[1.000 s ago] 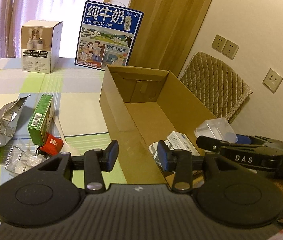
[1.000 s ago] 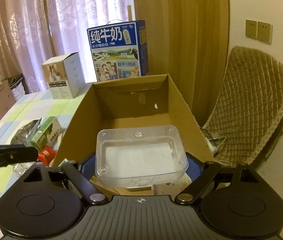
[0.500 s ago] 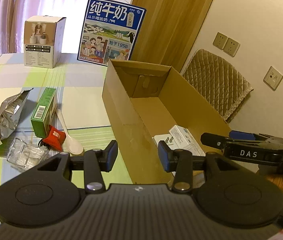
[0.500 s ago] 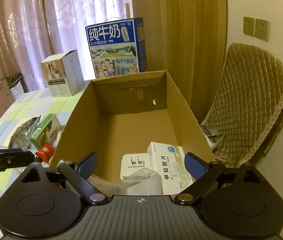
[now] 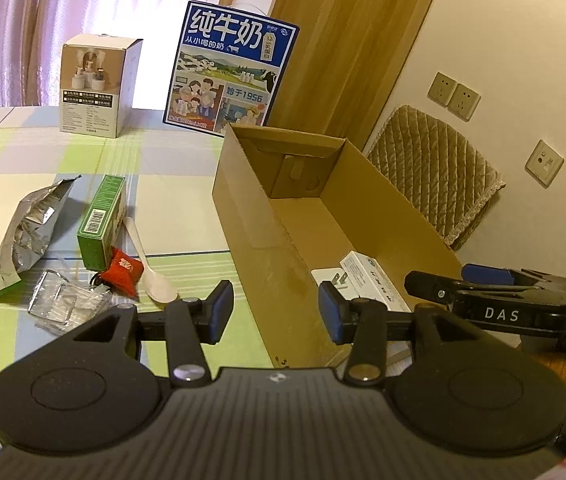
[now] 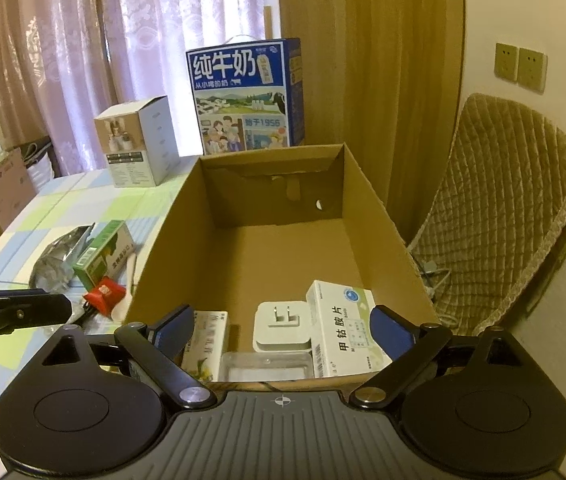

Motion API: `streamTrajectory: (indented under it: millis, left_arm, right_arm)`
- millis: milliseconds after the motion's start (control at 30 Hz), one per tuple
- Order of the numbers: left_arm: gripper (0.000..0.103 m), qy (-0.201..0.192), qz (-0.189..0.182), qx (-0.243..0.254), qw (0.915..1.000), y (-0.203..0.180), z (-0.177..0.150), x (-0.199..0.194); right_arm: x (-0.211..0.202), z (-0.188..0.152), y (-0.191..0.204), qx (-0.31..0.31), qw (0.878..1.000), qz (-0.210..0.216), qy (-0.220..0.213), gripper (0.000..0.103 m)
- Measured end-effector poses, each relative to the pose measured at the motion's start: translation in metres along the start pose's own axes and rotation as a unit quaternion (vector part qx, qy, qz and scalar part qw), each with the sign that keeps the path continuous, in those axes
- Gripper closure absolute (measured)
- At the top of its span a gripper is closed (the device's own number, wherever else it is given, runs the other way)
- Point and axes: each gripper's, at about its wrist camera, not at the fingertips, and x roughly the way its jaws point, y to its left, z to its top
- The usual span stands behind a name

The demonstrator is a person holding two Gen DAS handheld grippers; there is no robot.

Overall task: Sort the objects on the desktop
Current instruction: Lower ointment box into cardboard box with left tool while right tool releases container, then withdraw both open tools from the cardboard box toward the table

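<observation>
both grippers, left gripper (image 5: 275, 312) and right gripper (image 6: 283, 332), hung wide and empty at the cardboard box (image 6: 375, 200), where a clear case (image 6: 263, 366) lay; next likely called for fetching table clutter like the green carton (image 5: 101, 220).

Charger (image 6: 281, 326) in carton (image 6: 383, 216), spoon (image 5: 145, 258) left outside
</observation>
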Motion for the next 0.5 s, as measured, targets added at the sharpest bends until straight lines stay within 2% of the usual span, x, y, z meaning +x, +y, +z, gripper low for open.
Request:
streamTrajectory:
  millis: [500]
  left_arm:
    - [0.058, -0.012, 0.013, -0.01, 0.9998, 0.018, -0.006, -0.035]
  right_arm:
    - [-0.022, 0.002, 0.028, -0.013, 1.0, 0.009, -0.004, 0.01]
